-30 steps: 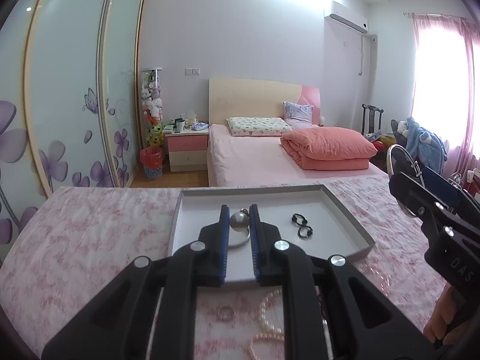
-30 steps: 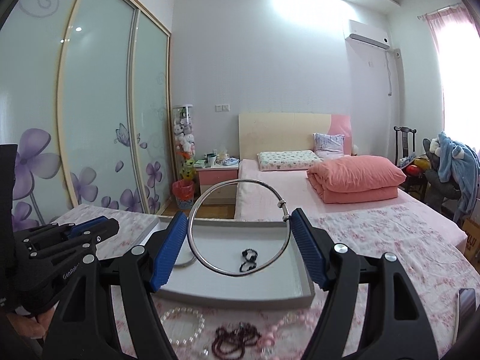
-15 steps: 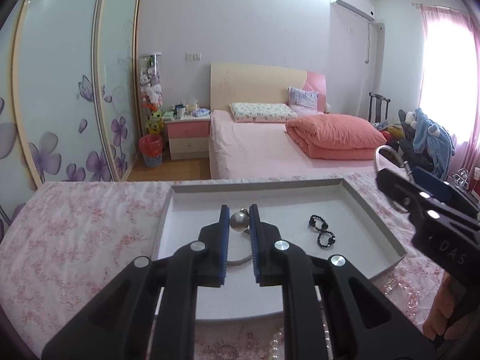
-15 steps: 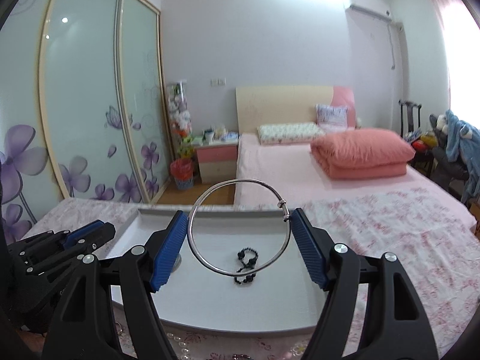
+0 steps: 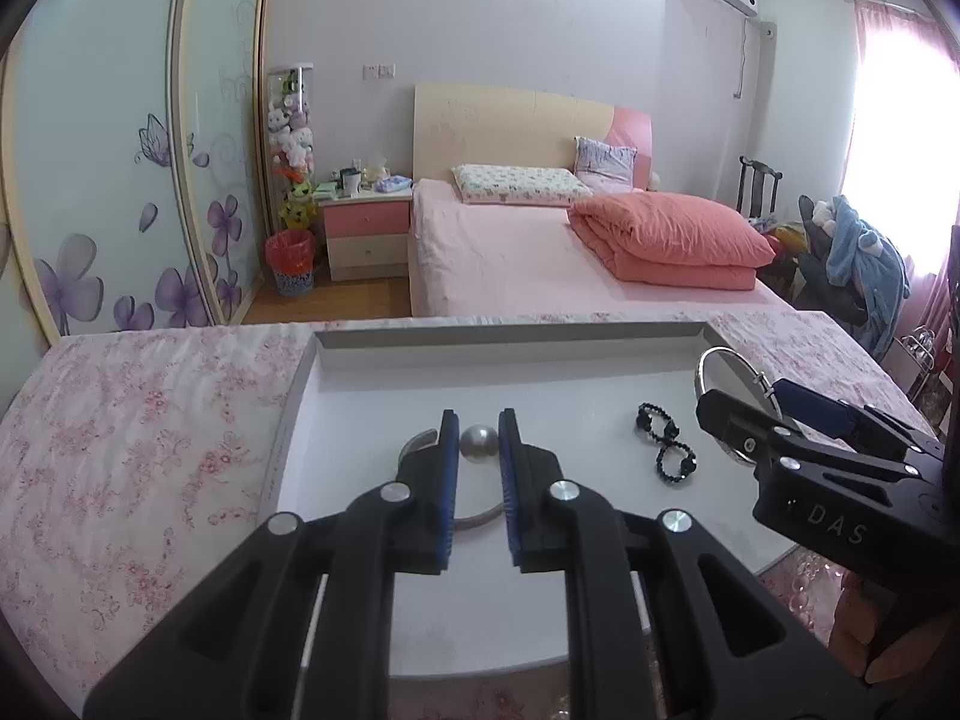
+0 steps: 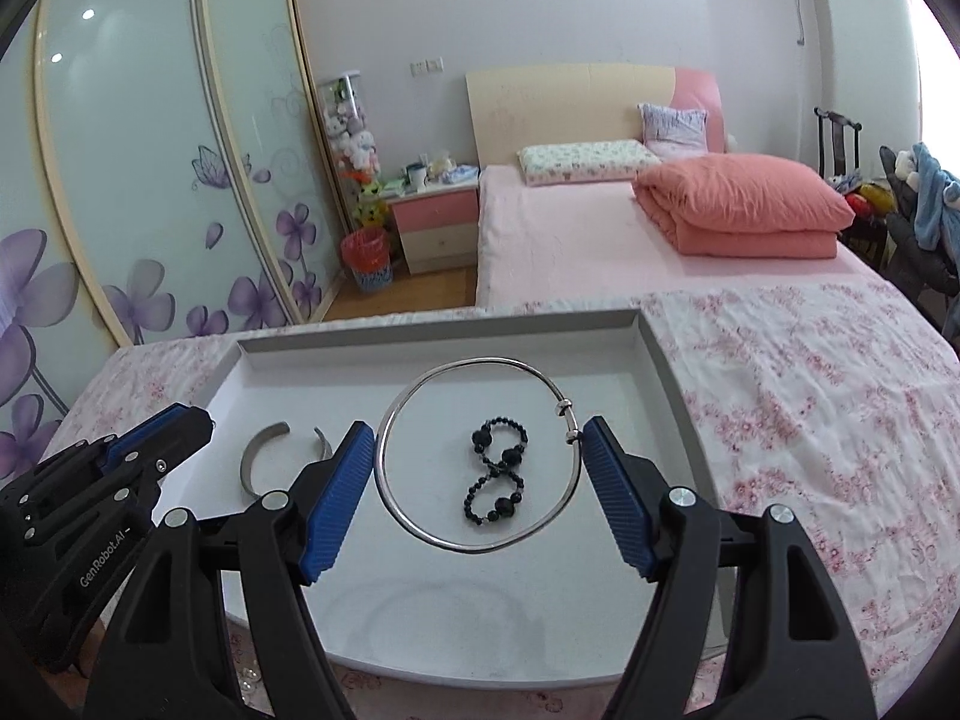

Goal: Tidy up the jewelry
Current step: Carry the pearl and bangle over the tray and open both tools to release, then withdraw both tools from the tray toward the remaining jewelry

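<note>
**Both grippers now over the tray, pieces not yet released**

Since a second ago both grippers are moving forward and down: the tray (image 6: 651, 336) is filling more of each view, and the loose pearls and ring on the floral cloth (image 5: 120, 420) are dropping out of sight below. Means the carry is about done; release is likely next.

Left gripper (image 5: 479, 441) is clenching a silver ball (image 5: 479, 440), which looks like the end of an open silver cuff (image 6: 255, 456) lying low over the tray's left part; cannot tell if the cuff is touching the floor yet. Right gripper (image 6: 480, 468) is holding a thin silver bangle (image 6: 420, 516) across its width, jaws spread wide and pressing on both sides, hovering above the tray.

Black bead bracelet (image 6: 498, 477), twisted into a figure eight, is lying in the tray right under the bangle's ring, so dropping straight down would probably land on it or ring it. The two grippers are near each other over the tray, apart but tight. Bed (image 6: 600, 240), nightstand (image 6: 435, 222) and wardrobe doors (image 6: 150, 150) are well behind, not in the way.
</note>
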`<state>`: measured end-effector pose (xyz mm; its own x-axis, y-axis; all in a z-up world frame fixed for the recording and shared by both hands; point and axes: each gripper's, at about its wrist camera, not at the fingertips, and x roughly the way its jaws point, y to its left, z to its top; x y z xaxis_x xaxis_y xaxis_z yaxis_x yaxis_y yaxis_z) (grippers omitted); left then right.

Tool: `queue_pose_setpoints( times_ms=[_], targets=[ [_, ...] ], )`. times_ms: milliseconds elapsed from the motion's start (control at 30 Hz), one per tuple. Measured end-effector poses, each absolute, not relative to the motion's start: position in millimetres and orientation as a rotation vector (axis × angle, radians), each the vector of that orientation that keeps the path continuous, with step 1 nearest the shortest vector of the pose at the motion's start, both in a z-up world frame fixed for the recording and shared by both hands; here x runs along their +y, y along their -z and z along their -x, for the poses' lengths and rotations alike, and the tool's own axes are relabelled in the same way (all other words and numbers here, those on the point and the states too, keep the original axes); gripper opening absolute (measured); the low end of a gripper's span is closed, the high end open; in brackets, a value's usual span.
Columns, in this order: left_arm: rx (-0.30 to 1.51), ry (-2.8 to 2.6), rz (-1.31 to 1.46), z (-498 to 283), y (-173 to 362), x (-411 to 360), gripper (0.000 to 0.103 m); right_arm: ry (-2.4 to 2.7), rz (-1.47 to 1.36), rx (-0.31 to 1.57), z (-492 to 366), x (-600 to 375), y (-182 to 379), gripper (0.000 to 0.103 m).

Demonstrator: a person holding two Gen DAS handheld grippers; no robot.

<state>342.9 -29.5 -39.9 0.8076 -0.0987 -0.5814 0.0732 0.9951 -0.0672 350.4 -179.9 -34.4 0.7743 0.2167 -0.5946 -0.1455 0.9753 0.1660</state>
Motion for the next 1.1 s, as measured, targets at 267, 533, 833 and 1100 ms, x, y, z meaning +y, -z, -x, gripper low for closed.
queue_pose_setpoints(
  times_ms=[267,533,833,1100],
  targets=[
    [0.651,0.092,0.072,-347.8,44.0,-24.0,0.031,-0.202,-0.143,0.714,-357.3,-183.5,39.9,0.072],
    [0.626,0.050,0.088,-336.1,30.5,-5.5,0.031,-0.181,-0.151,0.681,-348.0,-192.7,28.0,0.072],
    [0.612,0.027,0.063,-295.6,20.7,10.9,0.035,-0.189,-0.108,0.653,-317.4,-200.2,18.4,0.072],
    [0.643,0.047,0.041,-255.6,31.8,17.6,0.039,-0.179,-0.104,0.681,-280.0,-219.8,27.8,0.072]
  ],
)
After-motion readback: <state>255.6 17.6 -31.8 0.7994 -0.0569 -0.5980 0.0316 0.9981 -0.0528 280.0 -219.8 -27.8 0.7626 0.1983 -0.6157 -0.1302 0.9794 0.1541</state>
